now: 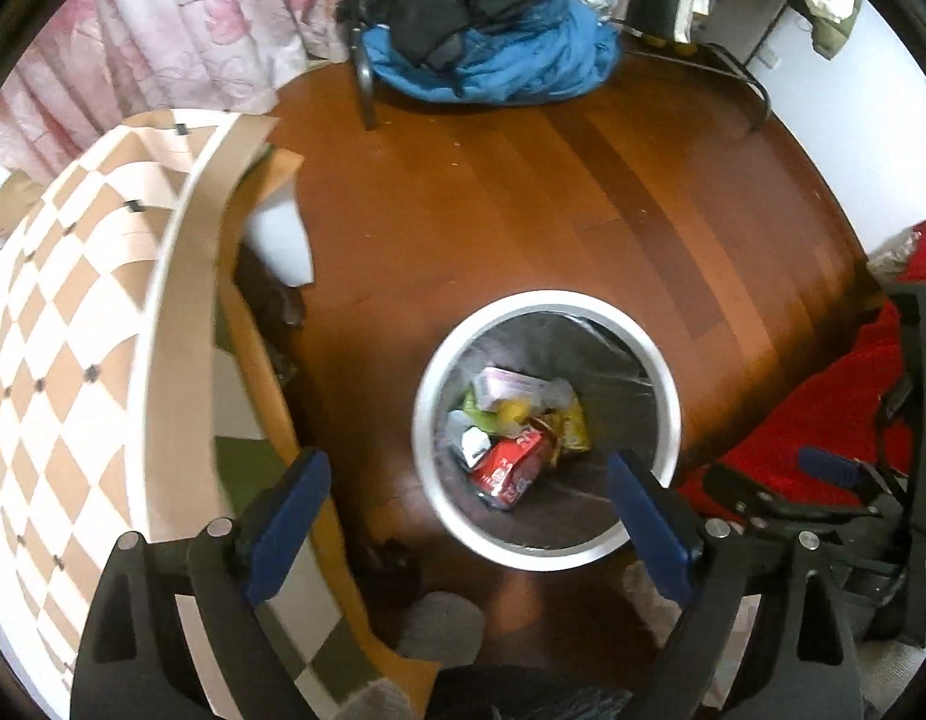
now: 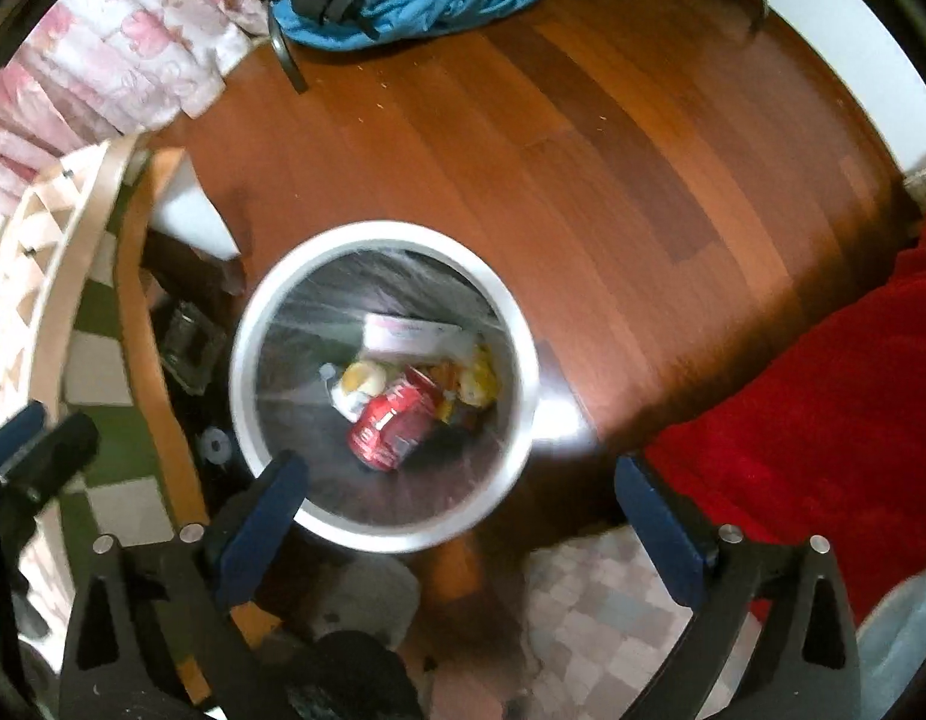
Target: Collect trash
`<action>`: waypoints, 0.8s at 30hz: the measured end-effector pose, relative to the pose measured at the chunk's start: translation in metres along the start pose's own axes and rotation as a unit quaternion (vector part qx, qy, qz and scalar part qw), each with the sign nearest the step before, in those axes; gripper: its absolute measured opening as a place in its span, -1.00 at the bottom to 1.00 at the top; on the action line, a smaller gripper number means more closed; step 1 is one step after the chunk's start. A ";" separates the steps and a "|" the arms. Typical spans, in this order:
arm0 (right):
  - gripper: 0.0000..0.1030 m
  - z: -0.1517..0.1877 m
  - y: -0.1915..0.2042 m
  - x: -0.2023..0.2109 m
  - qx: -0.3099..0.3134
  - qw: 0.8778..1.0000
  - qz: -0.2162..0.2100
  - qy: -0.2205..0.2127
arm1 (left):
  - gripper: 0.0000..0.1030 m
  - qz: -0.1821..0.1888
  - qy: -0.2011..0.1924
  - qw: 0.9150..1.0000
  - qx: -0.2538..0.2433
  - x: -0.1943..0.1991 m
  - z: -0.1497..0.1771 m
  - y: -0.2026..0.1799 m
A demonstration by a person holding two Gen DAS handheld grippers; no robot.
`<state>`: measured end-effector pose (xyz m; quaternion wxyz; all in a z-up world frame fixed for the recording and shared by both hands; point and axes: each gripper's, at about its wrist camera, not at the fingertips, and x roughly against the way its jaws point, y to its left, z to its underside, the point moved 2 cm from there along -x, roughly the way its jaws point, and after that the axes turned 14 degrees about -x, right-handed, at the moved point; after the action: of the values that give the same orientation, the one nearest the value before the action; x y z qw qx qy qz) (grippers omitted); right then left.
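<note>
Both grippers, left (image 1: 463,516) and right (image 2: 456,516), hang wide open and empty above the bin (image 2: 384,387), red can (image 2: 393,423) and wrappers inside; drop step looks done, so next means finding more trash.

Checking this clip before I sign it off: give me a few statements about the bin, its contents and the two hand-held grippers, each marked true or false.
1. The white bin holds a crushed red can. True.
2. The left hand-held gripper is shut on a wrapper. False: its jaws stand wide apart and hold nothing.
3. The bin stands on a wooden floor. True.
4. The right hand-held gripper carries the red can. False: it is open and the can lies in the bin.
5. A blue cloth heap lies beyond the bin. True.
</note>
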<state>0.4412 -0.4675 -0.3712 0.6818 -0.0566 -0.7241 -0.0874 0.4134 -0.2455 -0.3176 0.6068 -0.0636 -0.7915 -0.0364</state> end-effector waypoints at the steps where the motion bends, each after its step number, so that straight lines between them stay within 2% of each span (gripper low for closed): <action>1: 1.00 0.004 0.000 0.003 0.001 1.000 0.002 0.002 | 0.91 -0.006 -0.003 1.000 -0.001 0.005 0.003 0.002; 8: 1.00 0.029 0.004 0.039 0.011 1.000 -0.003 -0.003 | 0.91 -0.026 -0.023 0.999 0.004 0.042 0.021 0.011; 18: 1.00 0.071 -0.001 0.135 0.011 0.998 -0.041 -0.051 | 0.91 -0.031 -0.081 0.996 -0.006 0.131 0.049 0.010; 24: 1.00 0.101 -0.004 0.197 0.020 0.994 -0.068 -0.082 | 0.91 -0.018 -0.116 0.993 -0.010 0.182 0.064 0.008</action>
<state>0.3287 -0.4581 -0.1800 0.6136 0.0001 -0.7814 -0.1141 0.3065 -0.2184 -0.1585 0.5097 -0.0592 -0.8570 -0.0476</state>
